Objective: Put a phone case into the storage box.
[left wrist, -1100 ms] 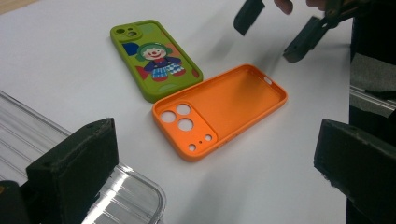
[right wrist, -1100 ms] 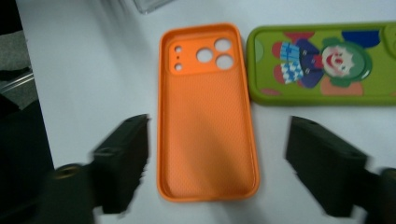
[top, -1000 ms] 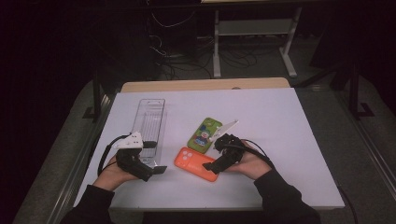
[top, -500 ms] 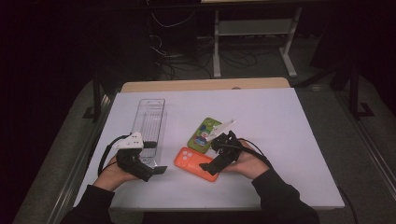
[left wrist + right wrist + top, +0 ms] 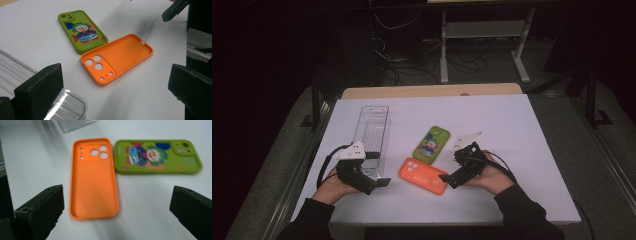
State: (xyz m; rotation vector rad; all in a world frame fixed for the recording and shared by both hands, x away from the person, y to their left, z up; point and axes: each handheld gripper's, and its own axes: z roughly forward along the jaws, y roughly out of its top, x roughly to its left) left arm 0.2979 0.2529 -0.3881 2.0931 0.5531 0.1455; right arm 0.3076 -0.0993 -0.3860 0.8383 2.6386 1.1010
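A: Entry. Orange phone case (image 5: 424, 175) lies flat on the white counter (image 5: 532, 130), hollow side up, a little left of the middle of the near edge.

B: Long axis?

A: Slanted in the high view. The camera-hole end points toward the near-left corner; the plain end points toward the person's right hand and the near edge. Nothing rests in it.

B: And the green one?

A: Green phone case (image 5: 431, 144) with a clown print lies printed side up, just beyond the orange case, toward the counter's middle. Its long axis runs mostly from near edge to far edge, leaning slightly right at the far end. In the right gripper view the two cases lie side by side, very close; I cannot tell whether they touch.

B: Grippers?

A: Right gripper (image 5: 445, 178) sits low at the orange case's plain end. Its fingers (image 5: 41, 206) are spread wide, having just finished opening, and nothing is between them; in its own view the case lies ahead of them, clear of both. Left gripper (image 5: 383, 182) sits near the near-left corner, beside the end of a clear plastic tray (image 5: 373, 129). Its fingers (image 5: 41, 87) are also spread, nothing pinched, aimed across at the orange case.

B: The tray?

A: Long and narrow, running from near edge toward far edge on the left side.
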